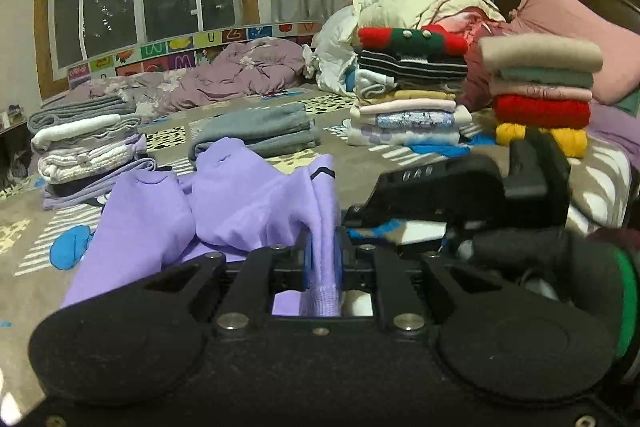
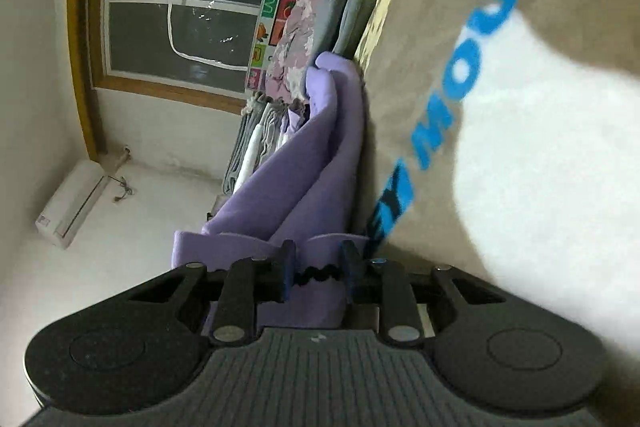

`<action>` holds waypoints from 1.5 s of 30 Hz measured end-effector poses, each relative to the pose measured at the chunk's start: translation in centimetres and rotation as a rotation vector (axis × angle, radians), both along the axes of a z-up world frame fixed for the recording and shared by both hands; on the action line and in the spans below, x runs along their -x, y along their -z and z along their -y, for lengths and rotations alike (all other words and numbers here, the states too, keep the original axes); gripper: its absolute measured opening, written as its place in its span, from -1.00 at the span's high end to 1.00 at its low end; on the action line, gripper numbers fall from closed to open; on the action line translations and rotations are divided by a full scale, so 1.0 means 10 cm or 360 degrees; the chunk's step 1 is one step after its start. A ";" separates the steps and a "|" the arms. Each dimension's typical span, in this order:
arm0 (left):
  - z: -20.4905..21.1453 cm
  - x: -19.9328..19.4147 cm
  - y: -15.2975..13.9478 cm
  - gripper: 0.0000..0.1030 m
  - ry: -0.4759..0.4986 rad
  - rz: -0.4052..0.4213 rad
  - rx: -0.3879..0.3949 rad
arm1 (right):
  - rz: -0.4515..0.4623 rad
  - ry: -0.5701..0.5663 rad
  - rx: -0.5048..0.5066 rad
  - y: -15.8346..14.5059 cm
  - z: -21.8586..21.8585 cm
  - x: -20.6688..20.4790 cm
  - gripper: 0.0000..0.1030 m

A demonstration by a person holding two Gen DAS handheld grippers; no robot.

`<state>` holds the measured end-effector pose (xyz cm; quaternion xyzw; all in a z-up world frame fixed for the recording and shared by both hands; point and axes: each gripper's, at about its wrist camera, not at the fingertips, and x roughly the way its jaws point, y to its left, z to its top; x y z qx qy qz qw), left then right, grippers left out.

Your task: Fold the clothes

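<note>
L gripper [image 1: 323, 255] pinched tight on a ribbed hem of the lilac garment [image 1: 240, 203], rest bunched ahead of the fingers on the bed sheet [image 1: 360, 155]. R gripper [image 2: 316, 267], jaws narrow, cloth between; can't tell if pads bite. Best: keep edges taut, level, match corners. Soft matte knit, floppy.
</note>
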<state>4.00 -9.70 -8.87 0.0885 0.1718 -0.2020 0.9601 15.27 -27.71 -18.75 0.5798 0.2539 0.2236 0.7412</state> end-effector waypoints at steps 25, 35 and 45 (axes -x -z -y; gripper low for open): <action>0.05 0.05 0.03 0.81 0.0084 0.0023 -0.0047 | 0.0073 -0.0315 0.0645 -0.29 -0.26 -0.44 0.37; 0.47 0.12 0.40 0.80 0.0213 0.0031 -0.0435 | 0.0062 -0.0215 0.0693 -0.34 0.06 -0.42 0.50; 0.31 0.29 0.33 0.09 0.0424 -0.0035 -0.0363 | 0.0149 0.0202 0.1049 -0.61 0.65 0.11 0.32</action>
